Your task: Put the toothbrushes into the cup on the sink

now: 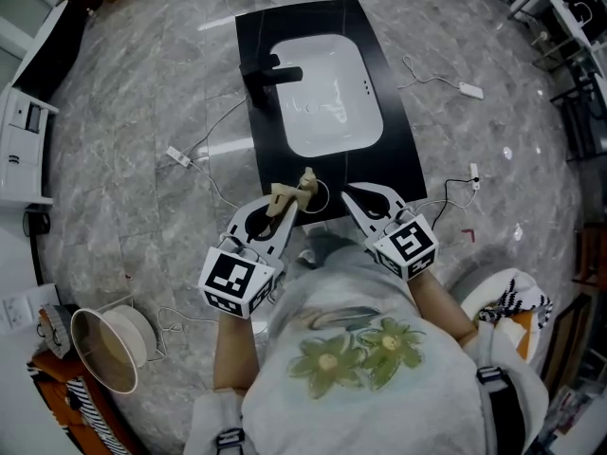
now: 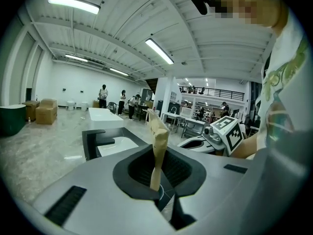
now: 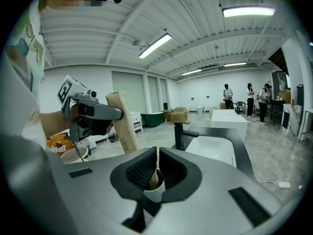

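My left gripper (image 1: 285, 202) is shut on a toothbrush in a tan paper packet (image 1: 285, 195), which stands up out of the jaws (image 2: 158, 141). It hangs at the front edge of the black sink counter (image 1: 403, 154), just left of a small white cup (image 1: 321, 200). In the right gripper view the packet (image 3: 122, 126) hangs under the left gripper. My right gripper (image 1: 349, 195) is on the cup's right with its jaws drawn together to a thin slit (image 3: 157, 168). Below that slit I see the cup (image 3: 155, 192) with something tan inside it.
The white basin (image 1: 327, 93) and a black faucet (image 1: 266, 76) lie beyond the cup. Cables and white adapters (image 1: 177, 156) trail over the marble floor around the counter. A round white basket (image 1: 104, 344) stands at the lower left. Several people stand far off (image 3: 249, 99).
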### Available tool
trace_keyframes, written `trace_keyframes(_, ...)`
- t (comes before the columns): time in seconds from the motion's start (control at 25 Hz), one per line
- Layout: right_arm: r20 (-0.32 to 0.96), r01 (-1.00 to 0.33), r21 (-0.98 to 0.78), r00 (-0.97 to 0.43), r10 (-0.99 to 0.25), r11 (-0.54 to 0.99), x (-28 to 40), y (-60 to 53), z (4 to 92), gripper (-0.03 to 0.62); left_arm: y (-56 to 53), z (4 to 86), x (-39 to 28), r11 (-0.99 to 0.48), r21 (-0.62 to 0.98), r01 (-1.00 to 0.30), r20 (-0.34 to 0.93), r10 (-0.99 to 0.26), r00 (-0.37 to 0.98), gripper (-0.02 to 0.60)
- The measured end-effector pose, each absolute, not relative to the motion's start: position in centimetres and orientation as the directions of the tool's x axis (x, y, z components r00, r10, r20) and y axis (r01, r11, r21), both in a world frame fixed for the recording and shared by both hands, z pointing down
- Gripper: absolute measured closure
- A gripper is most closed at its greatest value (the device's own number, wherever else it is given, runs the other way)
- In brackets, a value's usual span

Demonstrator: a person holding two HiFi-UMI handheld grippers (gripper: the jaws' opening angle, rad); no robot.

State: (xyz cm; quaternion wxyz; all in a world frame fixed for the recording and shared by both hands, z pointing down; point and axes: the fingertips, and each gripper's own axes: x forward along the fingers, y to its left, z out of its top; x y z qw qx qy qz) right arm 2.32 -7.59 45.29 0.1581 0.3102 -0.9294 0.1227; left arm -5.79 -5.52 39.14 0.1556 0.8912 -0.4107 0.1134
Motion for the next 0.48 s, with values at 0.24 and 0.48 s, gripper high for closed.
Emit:
trace_keyframes(0.24,0.369,-0.626,-0.139,-0.751,-0.547,0.767,2.6,-7.7,45.3,0.546,-5.4,39.3,-4.3,-0.668,0.168,-0.725,0.335,-0.653,0.679,0.541)
trace_keyframes(0.48,0.373,-0.627,-0.141,-0.751,-0.545,0.766,2.9,-7.9,45.4,0.546,-5.7,40.3,-3.4,-0.694,0.139,-0.707,0.36,-0.629,0.689,0.541)
